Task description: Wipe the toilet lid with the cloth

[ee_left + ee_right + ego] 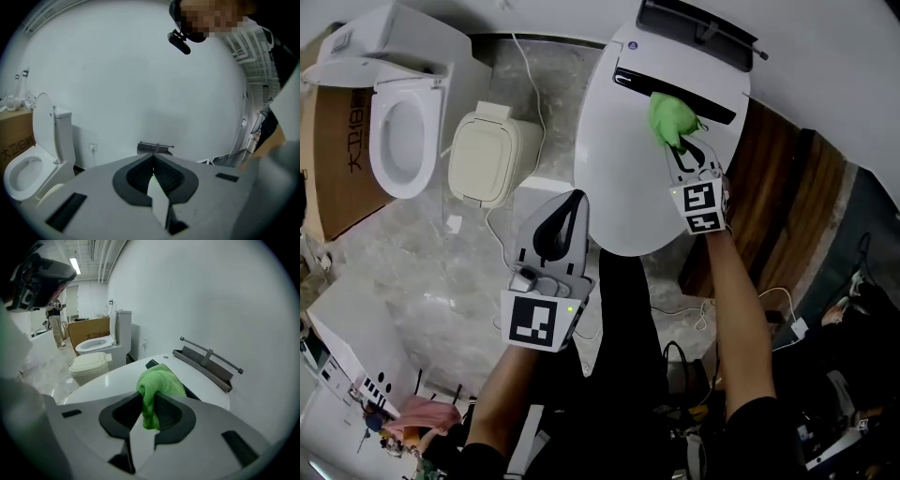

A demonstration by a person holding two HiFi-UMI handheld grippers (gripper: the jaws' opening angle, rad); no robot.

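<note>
**Green cloth clamped at the back of the toilet lid**

Green and bunched, the cloth point(673, 120) sits at the rear of the white toilet lid point(623, 178), right against the long black slot point(630, 78) that runs across the lid's back edge. The right tongs point(681, 142) are clamped on it, and folds bulge out beyond their tips. The left tongs point(576, 199) hover over the lid's near left edge, pressed together with nothing between them.

Behind the lid, a dark bracket with a thin rail point(698, 33) is fixed at the wall. Left of the lid a white cable point(534, 94) trails over the marble floor point(441, 272). Further left stand a squat cream toilet point(492, 155) with its cover down and a white toilet point(398, 122) with its seat open. Beside that one is a cardboard box point(342, 155) printed with Chinese characters that begin 大卫; the rest cannot be read. Right of the lid lies dark wooden panelling point(778, 187).
</note>
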